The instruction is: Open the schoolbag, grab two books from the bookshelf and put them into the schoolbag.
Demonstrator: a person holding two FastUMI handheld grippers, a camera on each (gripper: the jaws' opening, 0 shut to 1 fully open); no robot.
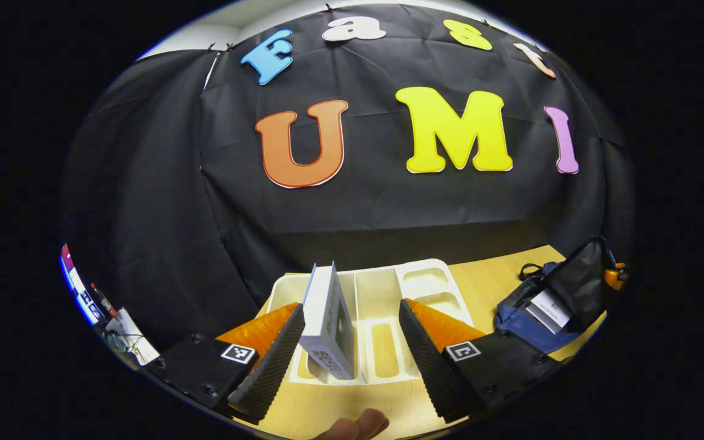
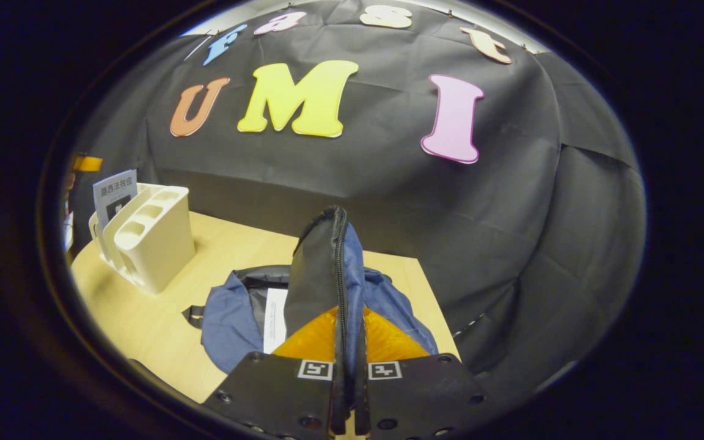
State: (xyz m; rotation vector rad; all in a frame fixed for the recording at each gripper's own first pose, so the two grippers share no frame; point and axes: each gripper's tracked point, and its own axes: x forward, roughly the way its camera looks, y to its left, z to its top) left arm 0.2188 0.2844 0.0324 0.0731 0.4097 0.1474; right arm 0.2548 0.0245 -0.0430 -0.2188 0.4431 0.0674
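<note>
A grey-white book (image 1: 327, 318) stands upright in the cream bookshelf rack (image 1: 431, 281). My left gripper (image 1: 349, 305) is open around it; the book is close to the left finger, with a wide gap to the other. The blue schoolbag (image 1: 520, 315) lies open to the right with a white book (image 1: 549, 309) inside. My right gripper (image 2: 346, 342) is shut on the schoolbag's black flap (image 2: 318, 269) and holds it upright. Below the flap are the schoolbag (image 2: 388, 299) and the white book (image 2: 275, 321). The rack (image 2: 150, 235) and its standing book (image 2: 115, 194) are at far left.
The wooden table (image 2: 144, 305) carries the rack and the schoolbag, with bare wood between them. A fingertip (image 1: 358, 423) shows at the bottom edge of the left gripper view. Small items sit off the table at far left (image 1: 123, 333).
</note>
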